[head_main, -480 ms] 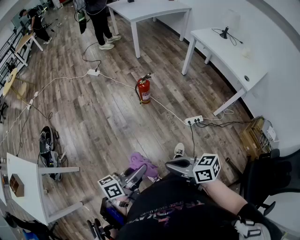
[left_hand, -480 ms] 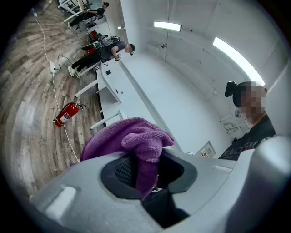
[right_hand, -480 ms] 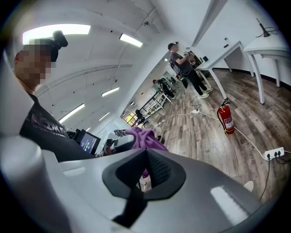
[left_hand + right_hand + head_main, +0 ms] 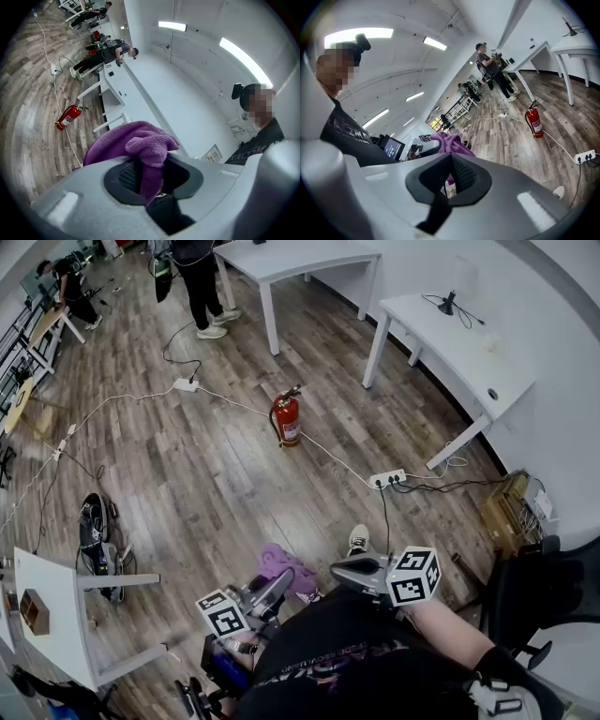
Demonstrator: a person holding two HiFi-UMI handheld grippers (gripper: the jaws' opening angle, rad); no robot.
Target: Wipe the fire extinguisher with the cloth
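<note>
Left gripper [image 4: 281,579] — held low and level, jaws clamped on a fold of cloth [image 4: 279,562]. Right gripper [image 4: 337,570] — just beside it, tipped slightly down, jaws together, empty. Right forearm [image 4: 452,630] drawn in close to the torso.

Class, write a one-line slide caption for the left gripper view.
Left tool clamps a purple cloth; the red fire extinguisher stands farther off on the wooden floor.
</note>
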